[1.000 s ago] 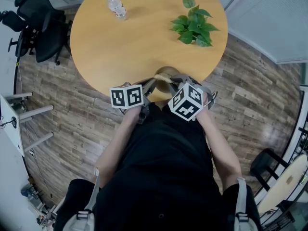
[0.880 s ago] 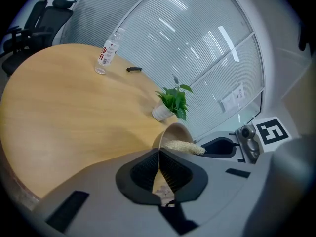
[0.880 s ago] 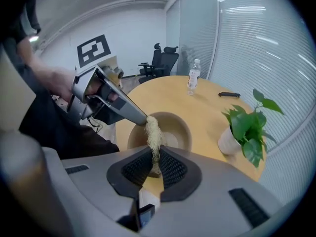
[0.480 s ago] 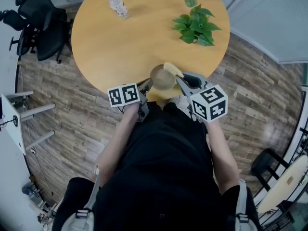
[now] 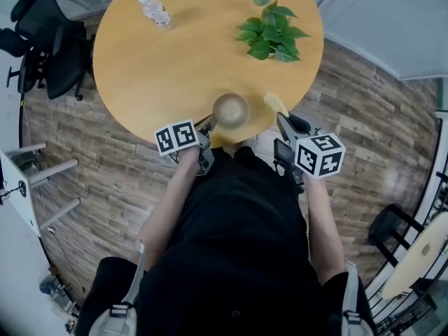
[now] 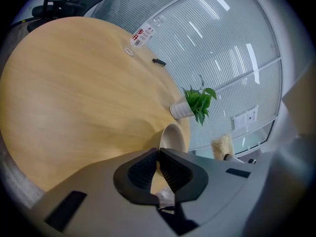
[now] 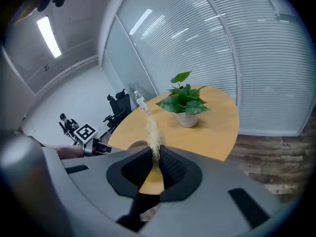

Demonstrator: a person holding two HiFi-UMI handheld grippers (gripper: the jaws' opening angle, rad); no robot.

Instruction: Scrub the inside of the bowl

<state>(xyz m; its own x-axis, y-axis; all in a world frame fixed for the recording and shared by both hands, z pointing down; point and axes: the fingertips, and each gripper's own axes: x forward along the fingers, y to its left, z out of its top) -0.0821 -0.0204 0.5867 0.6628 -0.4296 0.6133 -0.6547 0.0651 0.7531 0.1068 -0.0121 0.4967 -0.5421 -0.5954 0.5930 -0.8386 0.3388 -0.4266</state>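
Note:
A beige bowl (image 5: 231,110) stands on the round wooden table (image 5: 161,68), close to its near edge. My left gripper (image 5: 208,126) is shut on the bowl's near rim; in the left gripper view the rim (image 6: 170,135) runs straight into the closed jaws of that gripper (image 6: 159,154). My right gripper (image 5: 283,121) is shut on a yellow fibrous scrubber (image 5: 275,103), held to the right of the bowl and clear of it. In the right gripper view the scrubber (image 7: 153,132) sticks up from between the pads of the gripper (image 7: 155,154).
A potted green plant (image 5: 269,33) stands at the table's far right. A water bottle (image 5: 155,10) lies at the far left. Black office chairs (image 5: 49,47) stand left of the table on the wood floor. A glass wall with blinds (image 7: 207,43) runs behind.
My right gripper has lifted the scrubber out of the bowl and carried it off to the right. My left gripper has kept its hold on the rim.

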